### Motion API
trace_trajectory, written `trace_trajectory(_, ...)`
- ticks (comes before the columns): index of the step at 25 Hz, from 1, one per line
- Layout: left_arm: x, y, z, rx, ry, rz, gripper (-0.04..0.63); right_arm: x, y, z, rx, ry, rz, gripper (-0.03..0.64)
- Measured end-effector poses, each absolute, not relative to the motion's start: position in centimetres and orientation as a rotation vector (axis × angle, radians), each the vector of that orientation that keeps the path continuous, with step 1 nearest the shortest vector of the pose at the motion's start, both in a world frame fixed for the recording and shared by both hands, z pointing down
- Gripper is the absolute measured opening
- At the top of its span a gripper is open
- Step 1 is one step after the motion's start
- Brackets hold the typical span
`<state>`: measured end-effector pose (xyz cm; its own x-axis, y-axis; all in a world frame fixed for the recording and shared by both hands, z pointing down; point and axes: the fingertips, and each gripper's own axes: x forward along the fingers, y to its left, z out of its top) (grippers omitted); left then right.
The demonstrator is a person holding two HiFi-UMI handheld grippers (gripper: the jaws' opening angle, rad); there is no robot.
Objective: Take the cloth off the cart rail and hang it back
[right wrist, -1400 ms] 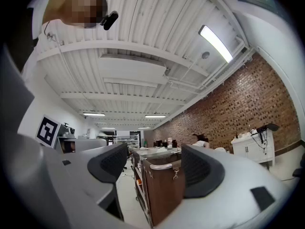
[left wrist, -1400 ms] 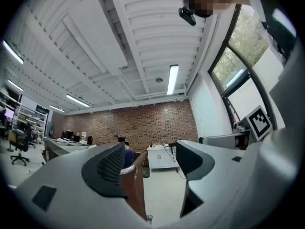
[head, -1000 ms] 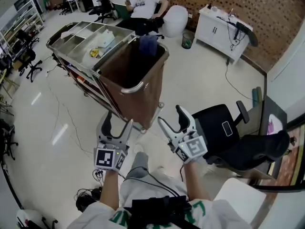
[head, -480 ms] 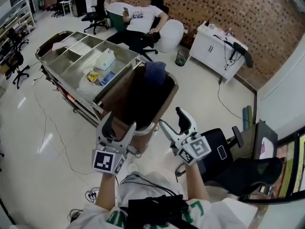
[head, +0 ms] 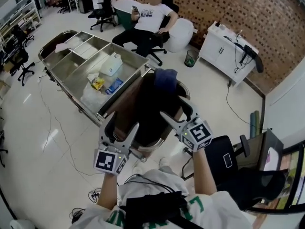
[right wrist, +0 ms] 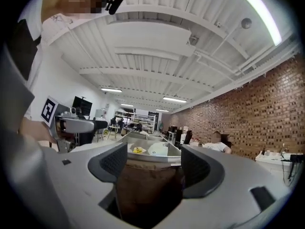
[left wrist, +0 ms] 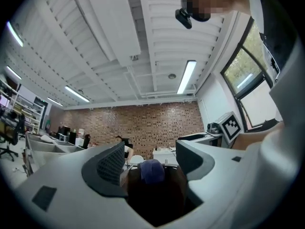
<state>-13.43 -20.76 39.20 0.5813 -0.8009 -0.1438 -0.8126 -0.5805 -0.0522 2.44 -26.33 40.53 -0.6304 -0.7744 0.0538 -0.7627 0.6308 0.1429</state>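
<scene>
So left gripper [head: 121, 123] view frames the dark blue cloth [left wrist: 151, 171], right gripper [head: 175, 109] view just the brown fabric bag [right wrist: 147, 185]; both my jaws spread, empty

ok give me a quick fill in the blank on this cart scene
The cloth hanging on the cart is ____ in colour. The left gripper and the right gripper both have their fingers ____, with nothing held. The bag hung at the cart's near end is ____ in colour.
Missing words: blue; open; brown.
</scene>
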Motion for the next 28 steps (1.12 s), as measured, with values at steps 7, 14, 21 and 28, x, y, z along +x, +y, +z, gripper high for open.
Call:
trace_trajectory(7,-13.0,-23.1,38.3,-2.592,1.546,0.169,0.322,5.1,-39.1,44.3,1.016,-2.476,-0.194,0.362)
trace_trajectory(14,-10.6,-24.1,38.6,-2.568,1.609,0.140,0.322,6.7,-49.2,53.9,0.709,-2.083,-0.259,0.380)
trace_trajectory(21,-10.5,-24.0,38.6,-2.521,1.664,0.101,0.322,7.8,-52.3,57.6,0.673,-1.903,-0.268,0.290)
trace_trajectory(28,-10.7,-24.1,38.7,-2.530,1.672,0.114,0.322,7.7,-51.1,54.0,0.801,-2.049,-0.227,0.104)
